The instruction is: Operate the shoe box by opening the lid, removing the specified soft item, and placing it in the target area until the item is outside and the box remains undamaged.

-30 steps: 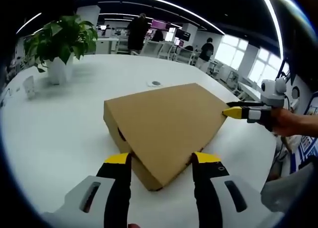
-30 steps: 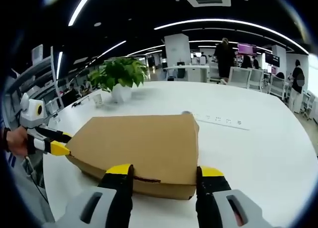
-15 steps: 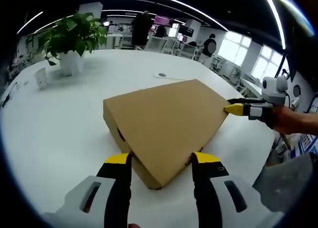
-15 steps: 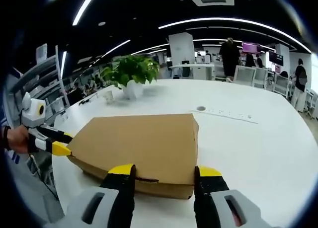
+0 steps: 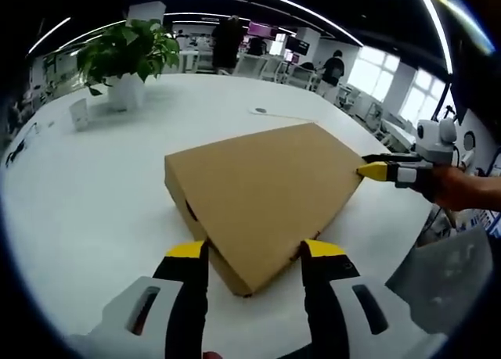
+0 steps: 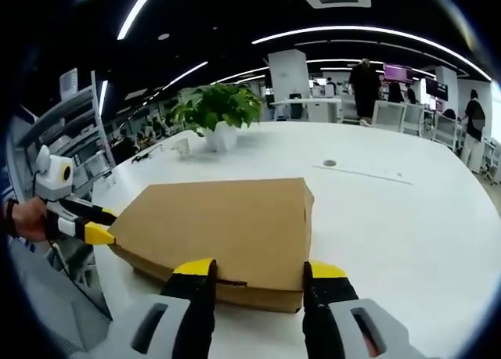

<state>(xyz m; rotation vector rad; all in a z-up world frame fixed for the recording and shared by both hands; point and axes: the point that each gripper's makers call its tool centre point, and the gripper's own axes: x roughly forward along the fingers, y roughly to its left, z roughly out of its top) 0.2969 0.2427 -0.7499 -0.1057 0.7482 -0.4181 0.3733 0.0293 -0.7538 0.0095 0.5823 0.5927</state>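
1. Where the left gripper view looks along its own jaws, the left gripper (image 5: 249,251) stands wide, its yellow tips set to either side of the near corner of the shoe box (image 5: 262,191). The tips lie just beside the cardboard edges; whether they touch cannot be told.
2. The shoe box lies flat and closed on the white table (image 5: 94,187), its lid seated. At the far right corner of the box the right gripper (image 5: 374,170) comes in, a hand (image 5: 454,189) behind it, its yellow tip at the corner. The spacing of its jaws cannot be told from this angle.
3. A potted plant (image 5: 129,50) stands well apart from the box at the far side of the table, and people stand in the office beyond.
4. Seen from the right gripper view, the right gripper (image 6: 257,270) is spread wide, with a box (image 6: 223,222) corner between the two yellow tips and the lid down.
5. At the left corner of the box the left gripper (image 6: 94,232) meets the cardboard edge. The potted plant (image 6: 221,113) stands behind the box on the table (image 6: 407,218).
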